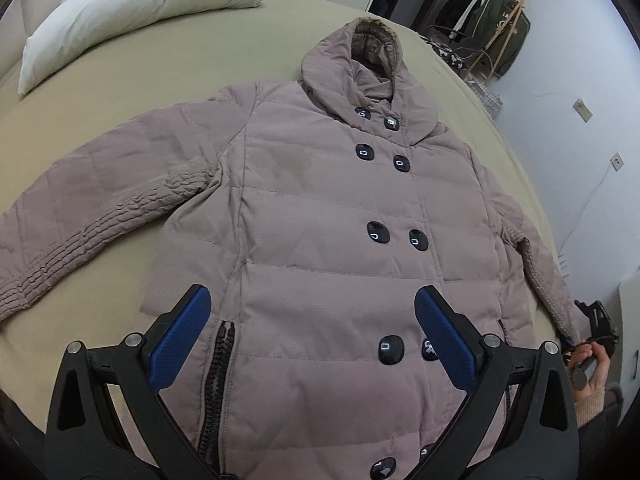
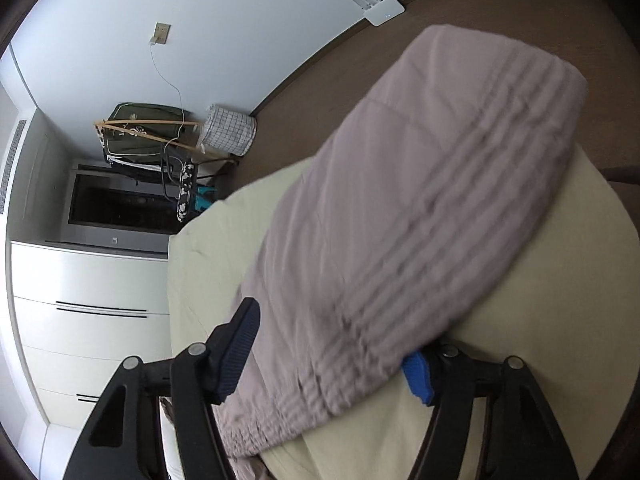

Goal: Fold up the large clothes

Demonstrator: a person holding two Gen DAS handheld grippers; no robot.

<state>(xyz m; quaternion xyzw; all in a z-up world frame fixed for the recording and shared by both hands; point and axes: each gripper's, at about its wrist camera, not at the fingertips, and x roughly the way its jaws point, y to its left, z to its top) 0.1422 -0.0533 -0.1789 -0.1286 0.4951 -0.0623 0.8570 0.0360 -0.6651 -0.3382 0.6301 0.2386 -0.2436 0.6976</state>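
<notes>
Bedroom: beige bed [image 1: 120,92] fills the left view, with a white pillow [image 1: 140,4] at its far left and a clothes rack [image 1: 488,28] against the far wall.
Coat: the padded mauve coat [image 1: 320,220] lies flat and face up on the bed, buttoned, hood [image 1: 360,60] to the far side, hem nearest me.
Left sleeve in scene: the left sleeve [image 1: 92,208] is spread out toward the left edge.
Right sleeve in scene: the right sleeve [image 2: 400,208] drapes toward the right edge of the bed, its ribbed cuff end close to my right tongs.
Left tongs: my left tongs [image 1: 312,320] hover wide open over the lower front of the coat, holding nothing.
Right tongs: my right tongs [image 2: 332,352] are wide open with the sleeve cuff lying between the pads; I judge it not yet pinched. That view is blurred.
Risk, slip: thick slick padding may squeeze out of a shallow pinch, I think.
Risk, drag: pulling the sleeve across could tug the whole coat askew or off the right edge of the bed.
Risk, spring-back: puffy filling may unfold by itself.
</notes>
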